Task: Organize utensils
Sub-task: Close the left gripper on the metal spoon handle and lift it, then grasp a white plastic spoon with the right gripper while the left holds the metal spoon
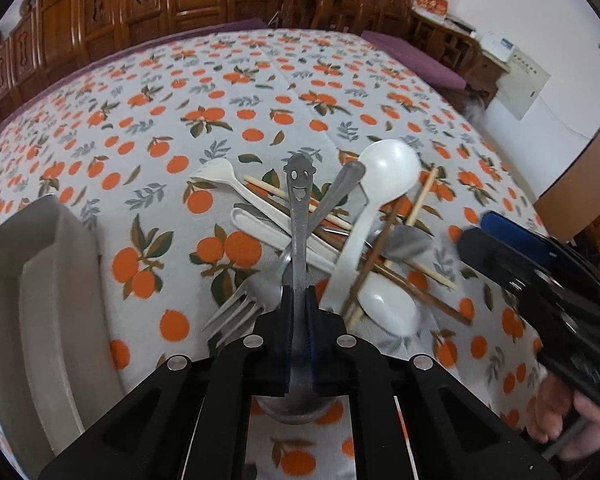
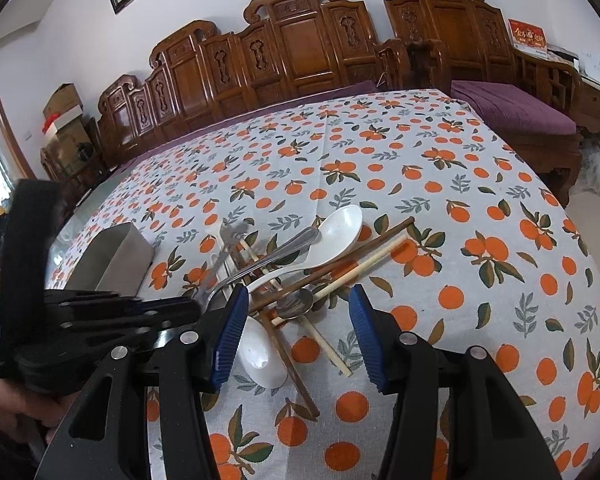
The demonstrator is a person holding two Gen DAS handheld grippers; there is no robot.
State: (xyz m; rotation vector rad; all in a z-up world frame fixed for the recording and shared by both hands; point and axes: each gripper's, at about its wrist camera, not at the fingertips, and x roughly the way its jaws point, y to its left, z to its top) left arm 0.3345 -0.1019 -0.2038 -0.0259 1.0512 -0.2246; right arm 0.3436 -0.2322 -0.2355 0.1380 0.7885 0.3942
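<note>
My left gripper [image 1: 299, 300] is shut on a metal spoon with a smiley-face handle [image 1: 298, 216]; the handle points away and the bowl hangs under the jaws. Behind it lies a pile of utensils: a metal fork [image 1: 240, 308], a white ladle spoon [image 1: 380, 184], white plastic pieces [image 1: 260, 224], wooden chopsticks [image 1: 420, 200]. My right gripper [image 2: 296, 312] is open with blue pads, hovering over the same pile: white spoon [image 2: 336, 232], chopsticks [image 2: 360, 256], a small metal spoon [image 2: 296, 304]. The left gripper [image 2: 180, 308] shows at the left of the right wrist view.
A grey rectangular tray [image 1: 40, 280] stands left of the pile; it also shows in the right wrist view [image 2: 116, 256]. The table has an orange-print cloth [image 2: 500, 240]. Carved wooden benches [image 2: 300, 48] stand behind the table.
</note>
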